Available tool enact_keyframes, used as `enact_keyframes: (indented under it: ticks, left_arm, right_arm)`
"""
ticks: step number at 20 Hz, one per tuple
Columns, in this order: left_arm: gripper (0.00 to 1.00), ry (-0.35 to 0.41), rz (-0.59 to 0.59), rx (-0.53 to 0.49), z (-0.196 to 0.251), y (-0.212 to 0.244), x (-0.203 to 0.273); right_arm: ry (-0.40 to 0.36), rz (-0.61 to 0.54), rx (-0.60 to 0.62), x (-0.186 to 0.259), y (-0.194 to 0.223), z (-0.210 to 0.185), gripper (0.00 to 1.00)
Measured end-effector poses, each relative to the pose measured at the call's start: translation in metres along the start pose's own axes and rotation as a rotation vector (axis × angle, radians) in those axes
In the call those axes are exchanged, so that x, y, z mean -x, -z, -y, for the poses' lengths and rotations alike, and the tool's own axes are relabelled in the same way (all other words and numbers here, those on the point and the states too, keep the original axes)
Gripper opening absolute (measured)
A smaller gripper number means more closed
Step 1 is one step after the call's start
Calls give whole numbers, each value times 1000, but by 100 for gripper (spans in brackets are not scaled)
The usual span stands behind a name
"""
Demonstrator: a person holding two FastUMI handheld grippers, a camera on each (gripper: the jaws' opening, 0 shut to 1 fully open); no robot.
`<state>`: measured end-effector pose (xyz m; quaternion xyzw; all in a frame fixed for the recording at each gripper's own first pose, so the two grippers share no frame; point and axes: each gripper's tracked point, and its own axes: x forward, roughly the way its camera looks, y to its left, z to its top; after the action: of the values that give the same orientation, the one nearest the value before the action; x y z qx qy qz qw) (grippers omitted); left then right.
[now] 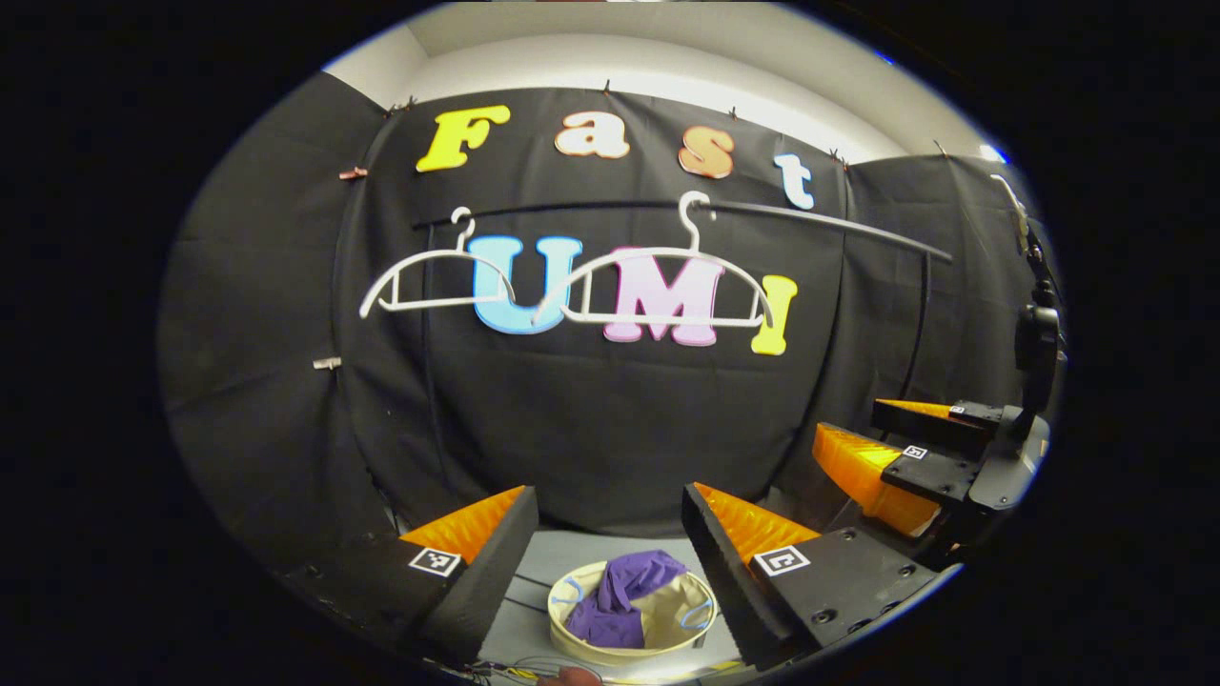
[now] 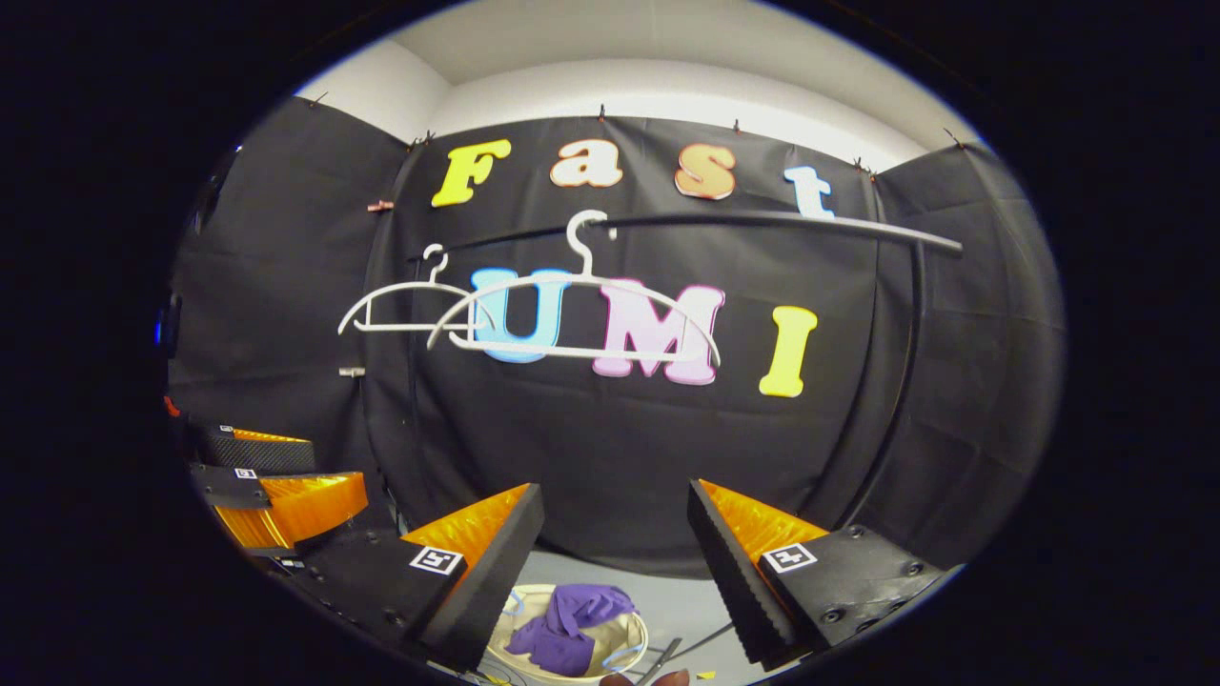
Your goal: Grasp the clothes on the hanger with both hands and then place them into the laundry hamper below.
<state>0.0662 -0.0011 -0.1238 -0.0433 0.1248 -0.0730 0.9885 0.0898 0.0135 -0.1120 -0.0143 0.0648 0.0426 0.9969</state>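
A purple garment (image 1: 629, 598) lies crumpled inside the round cream laundry hamper (image 1: 572, 640) on the floor, below and between my left gripper's fingers. My left gripper (image 1: 610, 519) is open and holds nothing. The garment (image 2: 564, 629) and hamper (image 2: 631, 634) also sit low between the fingers of my right gripper (image 2: 615, 519), which is open and holds nothing too. Two bare white hangers (image 1: 658, 286) (image 1: 429, 278) hang on the black rail (image 1: 820, 221) ahead. In the left gripper view the right gripper (image 1: 882, 438) is off to the right, jaws apart; in the right gripper view the left gripper (image 2: 272, 467) is at far left.
The rail (image 2: 762, 221) rests on a black upright post (image 2: 901, 381) at the right. Black cloth walls close the booth on three sides. Grey floor (image 1: 562, 553) lies around the hamper, with thin cables (image 2: 710, 640) near its front.
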Motion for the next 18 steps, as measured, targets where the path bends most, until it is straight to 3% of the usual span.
enact_keyframes:
  ticks: [4, 7, 8, 18]
  left_arm:
    - [97, -39, 135, 41, -13, -63, 27]
    - [93, -74, 197, 33, -23, -91, 42]
    - [92, -80, 213, 22, -22, -96, 46]
    - [92, -64, 263, -67, -1, -108, 95]
  right_arm:
    - [21, 97, 5, 11, -53, -3, 98]
    - [20, 125, -2, 22, -72, -12, 99]
    - [14, 126, -9, 25, -74, -15, 96]
    - [47, 209, -45, 66, -110, -7, 95]
